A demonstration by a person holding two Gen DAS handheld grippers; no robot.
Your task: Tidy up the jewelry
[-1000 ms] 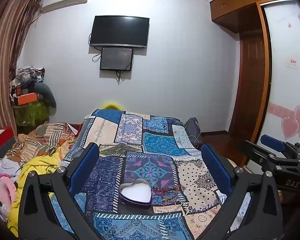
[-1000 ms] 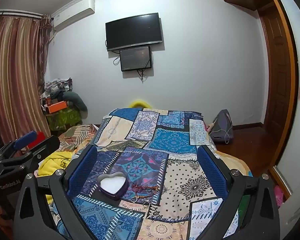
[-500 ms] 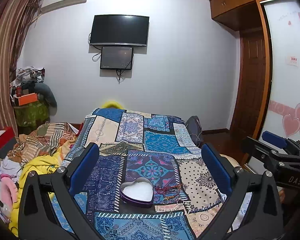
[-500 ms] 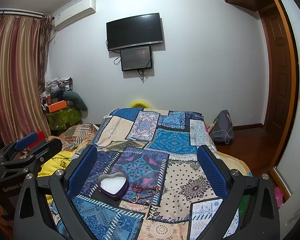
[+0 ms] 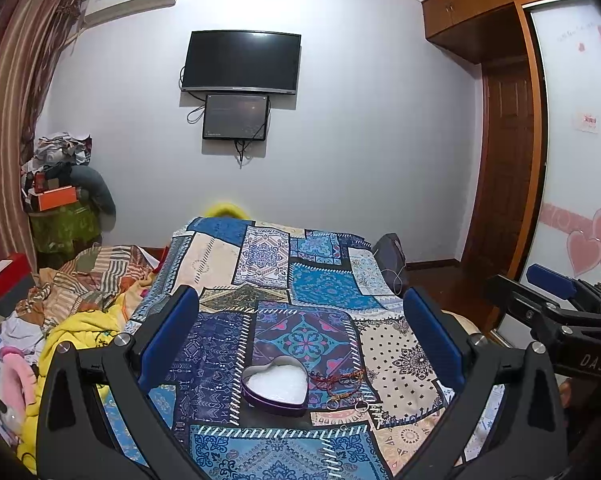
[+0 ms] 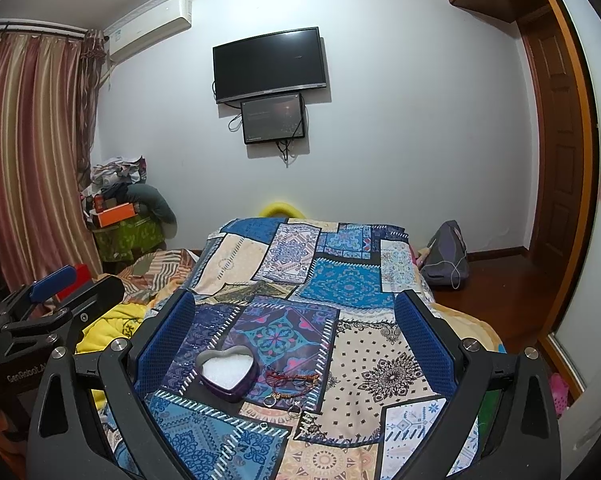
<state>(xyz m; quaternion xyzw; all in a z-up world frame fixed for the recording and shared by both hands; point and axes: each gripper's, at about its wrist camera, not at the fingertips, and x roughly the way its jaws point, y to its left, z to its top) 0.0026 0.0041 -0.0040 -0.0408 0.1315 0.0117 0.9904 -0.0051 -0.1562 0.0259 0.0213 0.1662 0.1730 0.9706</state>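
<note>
- Purple metal, heart-shaped, the open tin (image 5: 275, 387) sits on the patchwork bedspread (image 5: 324, 288) with a white lining showing inside and no jewelry visible in it
- Red cord bracelets (image 5: 338, 377) lie tangled just beside the tin's right edge, touching or nearly touching each other; a beaded strand with gold bits (image 5: 342, 397) lies below them
- Small silver rings (image 6: 269, 401) rest on the cloth nearer the camera than the cords, and one more ring (image 6: 263, 425) lies apart on the dark border stripe
- The left gripper (image 5: 300, 344) hangs above the bed with its blue pads spread wide, holding nothing; the tin shows between its fingers
- The right gripper (image 6: 290, 344) is likewise spread wide and empty, held up off the cloth, with the tin toward its left pad and the jewelry more central
- As I judge it, nothing is sorted yet and the first pick is still to come
- Risks: the cords look intertwined, so pinching one may drag a neighbour along and drop it short of the tin
- The rings lie flat on soft fabric; wide pads could pinch cloth instead, or flick a ring into the busy pattern where it would be hard to spot
- Pressing down beside the tin may dent the bedding and tip it
</note>
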